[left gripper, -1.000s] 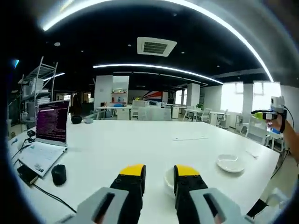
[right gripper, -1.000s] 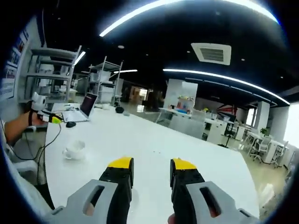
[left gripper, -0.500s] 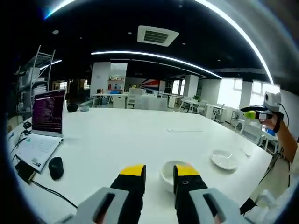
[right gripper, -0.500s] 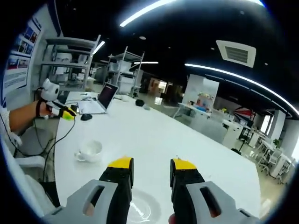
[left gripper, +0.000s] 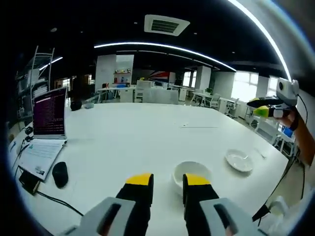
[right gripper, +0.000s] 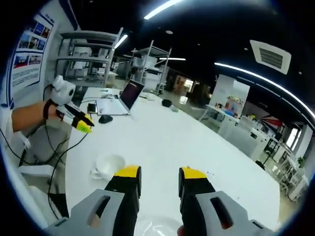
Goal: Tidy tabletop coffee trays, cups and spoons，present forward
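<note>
Both views have dipped; cup (left gripper: 191, 173) sits just beyond left gripper's (left gripper: 167, 181) parted, empty fingers.

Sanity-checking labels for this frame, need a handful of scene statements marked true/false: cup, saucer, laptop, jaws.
1. A white cup sits on the white table just beyond the left gripper. True.
2. The left gripper is shut on the cup. False: its jaws stand open, holding nothing.
3. In the left gripper view, an open laptop with a mouse beside it is at the left. True.
4. The saucer is under the cup. False: it lies apart, to the cup's right.
5. The right gripper holds a spoon. False: its jaws are open and empty.
</note>
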Tool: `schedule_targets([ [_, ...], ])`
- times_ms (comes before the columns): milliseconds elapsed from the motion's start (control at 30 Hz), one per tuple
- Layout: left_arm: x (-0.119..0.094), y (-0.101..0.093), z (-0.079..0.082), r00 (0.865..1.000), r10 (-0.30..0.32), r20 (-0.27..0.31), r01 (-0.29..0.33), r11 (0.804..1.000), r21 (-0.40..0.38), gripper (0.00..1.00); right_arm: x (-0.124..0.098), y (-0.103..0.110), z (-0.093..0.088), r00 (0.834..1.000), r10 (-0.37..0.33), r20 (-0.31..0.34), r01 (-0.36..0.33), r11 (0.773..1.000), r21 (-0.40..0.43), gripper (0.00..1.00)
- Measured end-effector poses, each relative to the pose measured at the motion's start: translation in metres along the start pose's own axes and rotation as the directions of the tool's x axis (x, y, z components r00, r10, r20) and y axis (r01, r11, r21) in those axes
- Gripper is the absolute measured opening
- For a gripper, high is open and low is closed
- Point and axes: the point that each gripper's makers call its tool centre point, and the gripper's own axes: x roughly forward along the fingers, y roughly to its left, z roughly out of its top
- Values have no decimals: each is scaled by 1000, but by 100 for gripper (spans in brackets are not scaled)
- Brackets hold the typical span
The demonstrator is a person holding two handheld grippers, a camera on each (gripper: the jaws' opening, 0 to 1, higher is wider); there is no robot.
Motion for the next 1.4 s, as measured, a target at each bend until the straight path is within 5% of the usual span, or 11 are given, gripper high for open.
schedule_targets([
  [200,10,-2,-5,997,-28,-77,27,999,-17,27,24,14,2,997,58,-55,-57,998,11,31],
  [333,8,-5,-3,994,-35,-100,34,999,-8,27,43,35,-11,977,158,-144,-157,987,17,32],
  [567,23,-11,-1,988,-71,-136,68,997,-26,28,70,49,-21,963,186,-195,-185,982,23,31],
  [667,27,-13,-8,975,-71,-208,68,997,-24,26,82,57,-27,952,199,-233,-202,979,13,31],
  [733,37,-12,-6,974,-69,-216,66,998,-22,26,87,68,-38,929,224,-296,-232,973,9,31],
  [900,46,-19,-5,965,-96,-246,91,995,-31,27,104,86,-44,906,245,-345,-255,967,18,31],
  [1400,56,-35,-36,926,-69,-370,79,997,12,27,142,104,-72,822,293,-488,-259,956,138,31],
])
